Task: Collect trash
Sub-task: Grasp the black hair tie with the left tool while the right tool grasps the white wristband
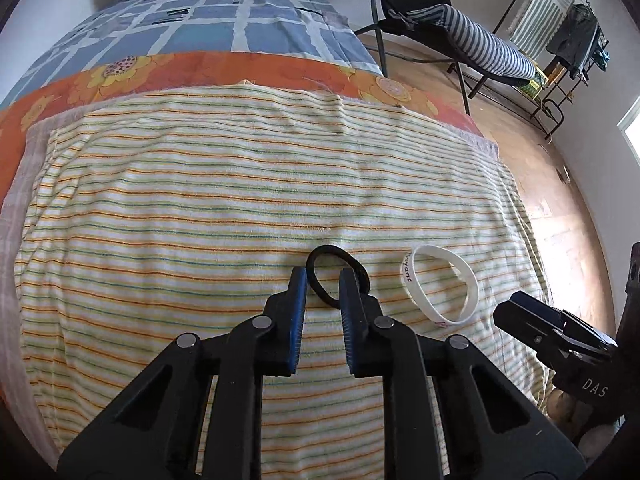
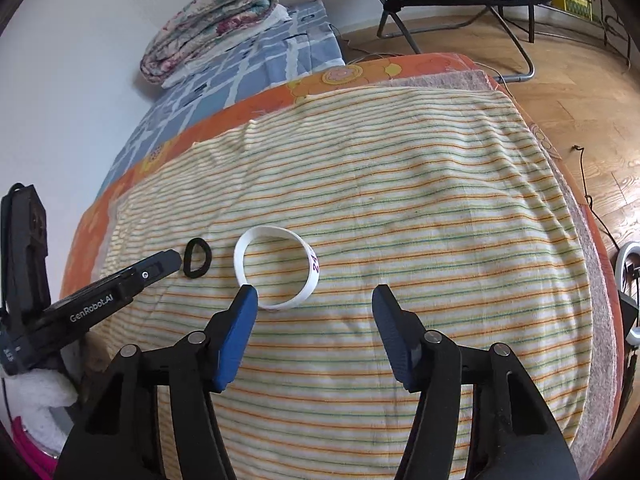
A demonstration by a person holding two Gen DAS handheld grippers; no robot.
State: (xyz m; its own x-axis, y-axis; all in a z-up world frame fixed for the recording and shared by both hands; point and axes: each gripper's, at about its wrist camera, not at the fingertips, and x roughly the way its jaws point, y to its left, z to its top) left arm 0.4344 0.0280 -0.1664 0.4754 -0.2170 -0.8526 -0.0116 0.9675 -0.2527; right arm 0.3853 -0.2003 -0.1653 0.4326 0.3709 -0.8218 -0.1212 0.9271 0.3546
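The left gripper (image 1: 323, 276), jaws narrowed but not pinching, straddles one black hair tie (image 1: 337, 276) on the striped towel (image 1: 200, 200). One white wristband (image 2: 277, 268) lies beside the tie; the right gripper (image 2: 314, 294) hangs spread at its near edge. The wristband's print is partly hidden.

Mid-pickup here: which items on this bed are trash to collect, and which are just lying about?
To collect:
- black hair tie, at the left hand-held gripper
- white wristband, beside the right hand-held gripper

Just lying about:
- striped towel
- folded floral quilt
- folding chair
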